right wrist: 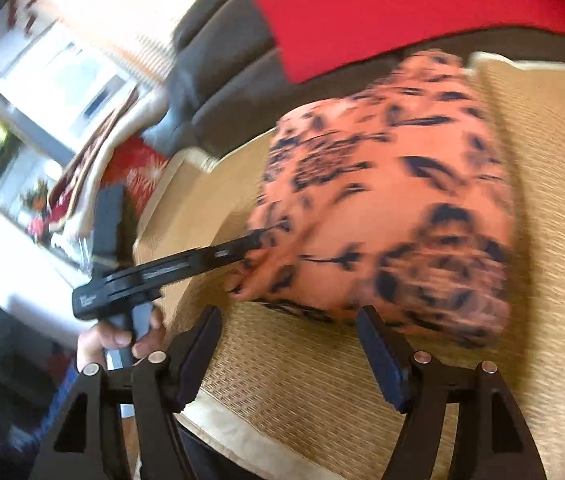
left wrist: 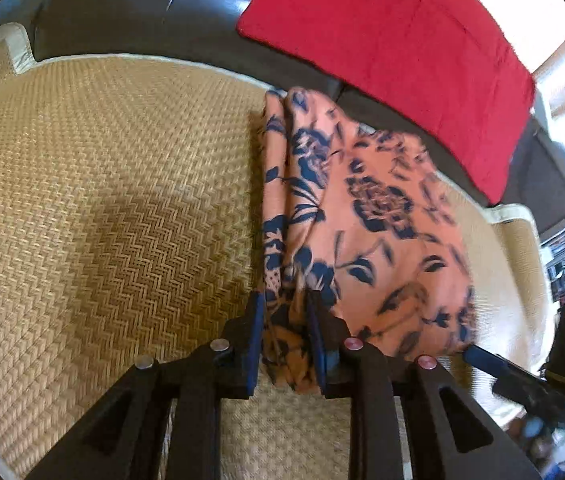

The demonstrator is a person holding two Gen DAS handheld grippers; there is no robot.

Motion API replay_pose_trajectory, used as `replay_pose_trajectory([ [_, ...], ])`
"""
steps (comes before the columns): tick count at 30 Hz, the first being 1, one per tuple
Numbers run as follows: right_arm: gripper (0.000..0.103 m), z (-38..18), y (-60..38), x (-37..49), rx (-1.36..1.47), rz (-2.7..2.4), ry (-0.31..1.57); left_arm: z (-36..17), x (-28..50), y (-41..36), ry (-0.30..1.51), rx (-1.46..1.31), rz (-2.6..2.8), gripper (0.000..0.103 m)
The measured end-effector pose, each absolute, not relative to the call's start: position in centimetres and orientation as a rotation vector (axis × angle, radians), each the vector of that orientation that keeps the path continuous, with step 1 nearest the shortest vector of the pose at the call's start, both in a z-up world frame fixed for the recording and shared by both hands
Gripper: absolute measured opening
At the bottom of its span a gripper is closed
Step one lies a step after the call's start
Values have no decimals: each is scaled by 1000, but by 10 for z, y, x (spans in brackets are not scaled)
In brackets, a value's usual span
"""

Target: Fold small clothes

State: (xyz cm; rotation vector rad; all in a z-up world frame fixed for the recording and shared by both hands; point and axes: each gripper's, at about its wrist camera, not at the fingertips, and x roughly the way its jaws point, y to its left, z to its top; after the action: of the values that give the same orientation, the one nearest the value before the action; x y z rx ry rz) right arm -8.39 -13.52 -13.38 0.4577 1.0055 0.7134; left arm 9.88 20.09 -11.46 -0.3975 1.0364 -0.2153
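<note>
Left wrist view, left hand-held gripper [left wrist: 282, 320] at bottom centre, jaws narrow and pinching a bunched edge of the orange floral garment [left wrist: 366, 216], cloth spreading up and right over the woven mat [left wrist: 102, 184], red cushion [left wrist: 394, 52] beyond; right wrist view, right hand-held gripper [right wrist: 288, 344] spread wide and empty, garment just above it.

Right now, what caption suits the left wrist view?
Left claw pinching a folded floral garment on a woven mat.
</note>
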Motion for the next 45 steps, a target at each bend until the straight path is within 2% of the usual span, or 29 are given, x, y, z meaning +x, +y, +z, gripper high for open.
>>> replay_pose_trajectory([
  [8, 78, -131, -188, -65, 638, 682, 1013, -82, 83, 191, 927, -394, -298, 24],
  [10, 78, -137, -184, -49, 680, 691, 1037, -88, 85, 179, 923, -327, -277, 27],
  [16, 79, -158, -172, -2, 746, 668, 1149, -119, 92, 171, 981, -211, -166, 27],
  [21, 79, -166, -177, 9, 804, 641, 1187, -81, 78, 173, 906, -228, -181, 27],
  [24, 79, -176, -193, 7, 816, 622, 1187, -68, 78, 155, 867, -204, -238, 33],
  [25, 79, -180, -198, 7, 857, 636, 1187, -71, 81, 148, 872, -190, -251, 37],
  [27, 79, -184, -206, 10, 931, 648, 1198, -88, 90, 137, 918, -151, -241, 38],
  [30, 80, -179, -200, 17, 895, 645, 1217, -116, 100, 131, 998, -151, -211, 38],
  [32, 85, -172, -187, 23, 829, 659, 1238, -121, 96, 130, 974, -126, -212, 38],
  [35, 85, -168, -171, 31, 717, 626, 1261, -124, 91, 134, 977, -130, -225, 38],
  [39, 85, -166, -155, 41, 635, 602, 1260, -115, 85, 138, 993, -156, -213, 38],
  [42, 86, -165, -147, 46, 617, 607, 1254, -87, 80, 130, 911, -179, -245, 38],
  [45, 83, -170, -153, 42, 660, 619, 1246, -83, 84, 118, 877, -162, -276, 46],
])
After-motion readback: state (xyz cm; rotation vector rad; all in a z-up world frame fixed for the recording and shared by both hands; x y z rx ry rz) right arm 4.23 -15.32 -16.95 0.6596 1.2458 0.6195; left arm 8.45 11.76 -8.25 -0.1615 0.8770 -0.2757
